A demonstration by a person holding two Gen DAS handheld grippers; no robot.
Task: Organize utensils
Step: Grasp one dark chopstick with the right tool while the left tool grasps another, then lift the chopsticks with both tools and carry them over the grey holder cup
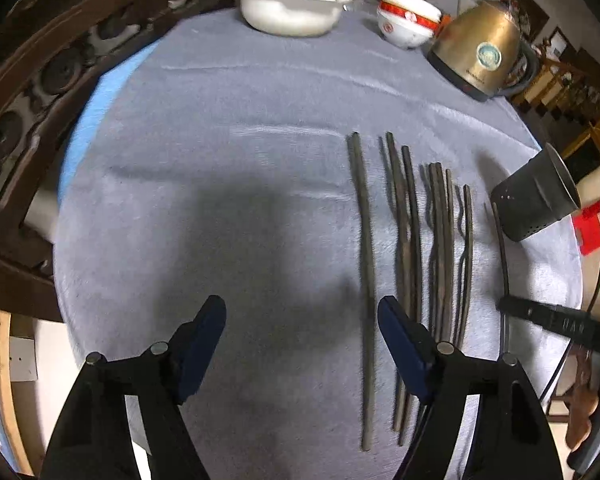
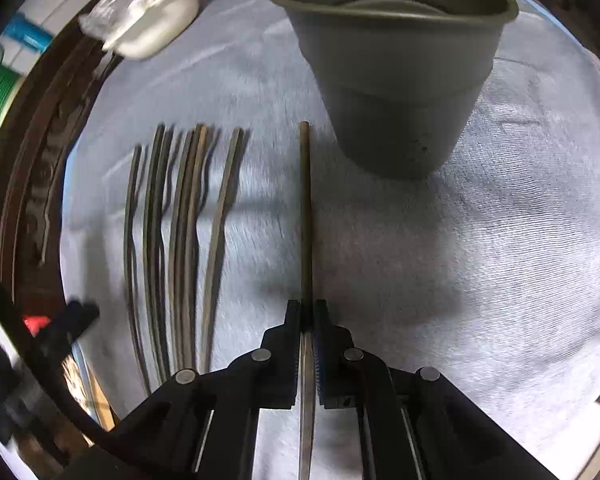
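The right gripper is clamped on a single chopstick near its thin end; the stick's long axis runs straight ahead along the fingers, and its thick end stops just short of the base of the grey utensil holder, which stands upright near the right edge of the cloth-covered table. No utensils show inside the holder. The other chopsticks lie side by side, parallel, in the middle of the table. The left gripper hovers open and empty above them, the leftmost chopstick lying lengthwise between its fingers. Next, the held stick probably needs lifting and tipping upright to drop into the holder.
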